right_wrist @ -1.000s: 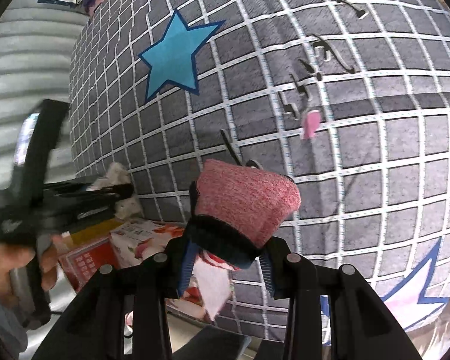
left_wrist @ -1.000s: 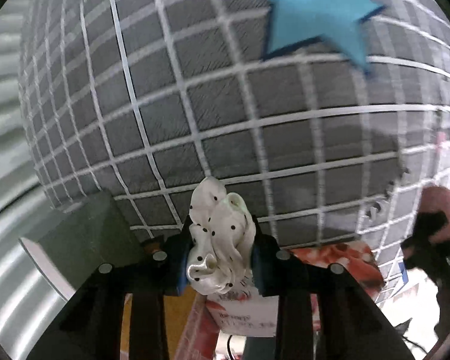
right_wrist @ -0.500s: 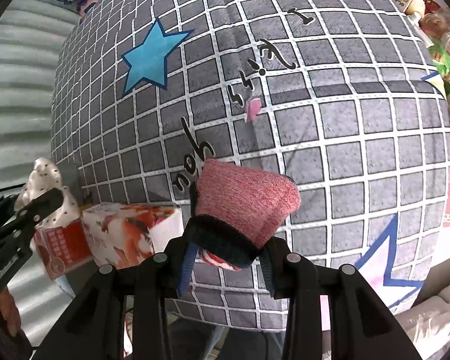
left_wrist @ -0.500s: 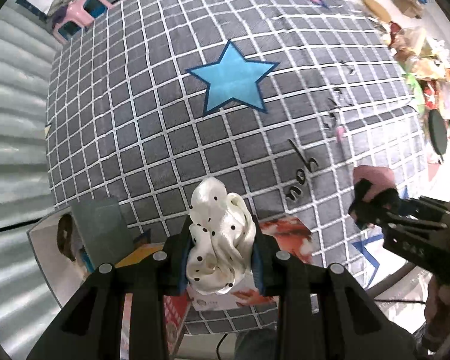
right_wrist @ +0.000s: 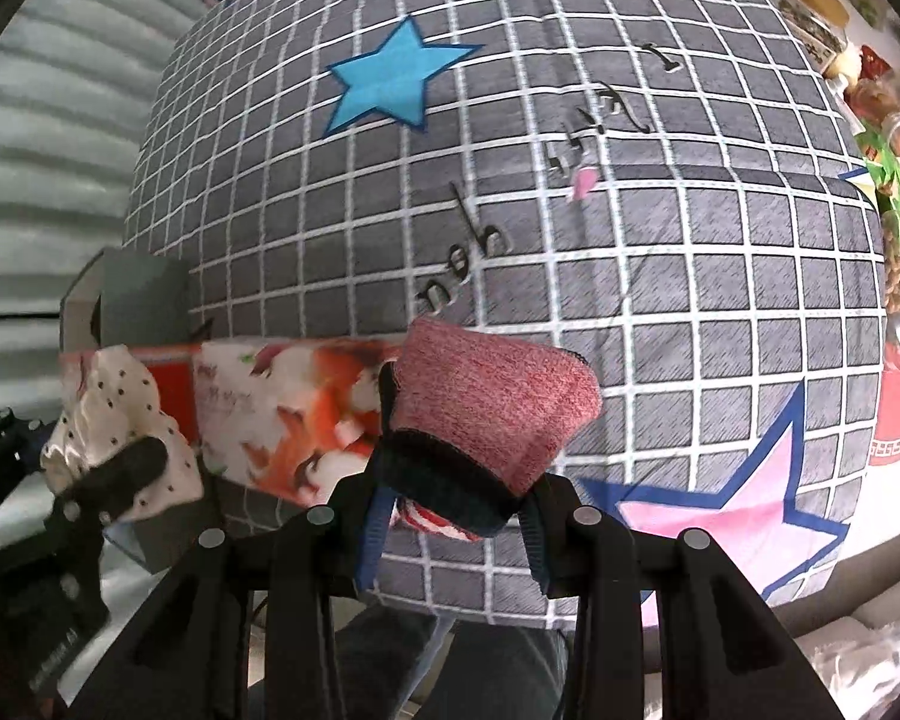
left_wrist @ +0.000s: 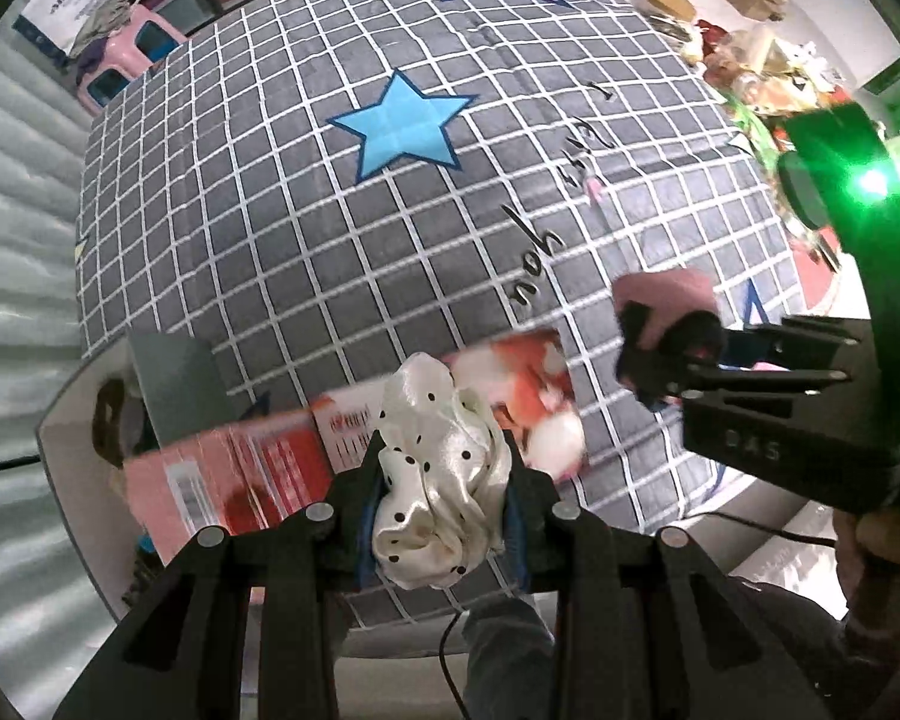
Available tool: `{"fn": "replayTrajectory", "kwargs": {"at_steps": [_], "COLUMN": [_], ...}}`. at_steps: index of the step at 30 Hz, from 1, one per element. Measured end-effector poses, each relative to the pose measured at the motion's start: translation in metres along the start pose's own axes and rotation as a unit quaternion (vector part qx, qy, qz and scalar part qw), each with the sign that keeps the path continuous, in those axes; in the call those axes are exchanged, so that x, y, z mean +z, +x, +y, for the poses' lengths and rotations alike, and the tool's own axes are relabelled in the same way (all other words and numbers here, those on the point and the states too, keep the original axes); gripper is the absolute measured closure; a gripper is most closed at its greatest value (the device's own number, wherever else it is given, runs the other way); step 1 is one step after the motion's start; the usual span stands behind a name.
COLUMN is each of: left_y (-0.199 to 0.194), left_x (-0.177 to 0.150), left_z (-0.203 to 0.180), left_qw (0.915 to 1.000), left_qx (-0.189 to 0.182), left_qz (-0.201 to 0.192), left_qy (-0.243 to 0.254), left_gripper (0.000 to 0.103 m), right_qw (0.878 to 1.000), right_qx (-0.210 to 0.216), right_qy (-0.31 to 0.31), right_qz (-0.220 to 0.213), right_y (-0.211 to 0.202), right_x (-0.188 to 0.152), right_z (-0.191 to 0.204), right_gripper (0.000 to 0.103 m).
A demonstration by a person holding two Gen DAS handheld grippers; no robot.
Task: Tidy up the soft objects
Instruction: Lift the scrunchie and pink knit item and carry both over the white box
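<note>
My left gripper [left_wrist: 441,480] is shut on a cream satin scrunchie with black dots [left_wrist: 438,480], held in the air above the near edge of the table. The scrunchie also shows in the right wrist view [right_wrist: 126,432]. My right gripper [right_wrist: 450,498] is shut on a folded pink-red knit sock with a dark cuff [right_wrist: 486,408], also held above the table's near edge. The sock and right gripper show at the right of the left wrist view [left_wrist: 666,324].
The table carries a grey checked cloth [right_wrist: 570,120] with a blue star [right_wrist: 390,78] and pink stars. A red and white tissue box [right_wrist: 282,414] and a grey open box [right_wrist: 138,300] sit at the near left corner. Food items crowd the far right [left_wrist: 750,60].
Both grippers have pulled back and up from the cloth, so more of the table shows. They still hold the scrunchie and the sock. The tissue box now lies just ahead of both.
</note>
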State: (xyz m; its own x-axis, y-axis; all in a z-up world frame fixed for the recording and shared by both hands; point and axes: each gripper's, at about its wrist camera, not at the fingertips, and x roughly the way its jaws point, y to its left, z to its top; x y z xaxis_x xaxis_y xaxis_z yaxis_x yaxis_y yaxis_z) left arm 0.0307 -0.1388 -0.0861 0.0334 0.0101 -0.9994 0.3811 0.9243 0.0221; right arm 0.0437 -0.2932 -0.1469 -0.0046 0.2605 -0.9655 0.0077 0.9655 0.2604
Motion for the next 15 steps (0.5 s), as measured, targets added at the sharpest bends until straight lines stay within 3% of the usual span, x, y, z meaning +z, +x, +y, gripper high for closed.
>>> {"fn": "replayTrajectory", "kwargs": {"at_steps": [6,15], "left_y": [-0.019,-0.053], "left_x": [-0.034,-0.077], "left_z": [0.011,0.048], "left_qw": [0.9994,0.9950], "left_qx": [-0.012,-0.002], "left_qz": [-0.031,-0.086], "left_qy": [-0.010,-0.051], "left_gripper": [0.067,0.067], "right_qw": [0.999,0.996], "right_qx": [-0.017,-0.024], "right_qy": [-0.023,-0.074], "right_qz": [-0.016,-0.046], "right_y": [-0.011,-0.031], "right_x": [-0.021,-0.038], "right_z": [0.033,0.096], "right_gripper": [0.064,0.064]}}
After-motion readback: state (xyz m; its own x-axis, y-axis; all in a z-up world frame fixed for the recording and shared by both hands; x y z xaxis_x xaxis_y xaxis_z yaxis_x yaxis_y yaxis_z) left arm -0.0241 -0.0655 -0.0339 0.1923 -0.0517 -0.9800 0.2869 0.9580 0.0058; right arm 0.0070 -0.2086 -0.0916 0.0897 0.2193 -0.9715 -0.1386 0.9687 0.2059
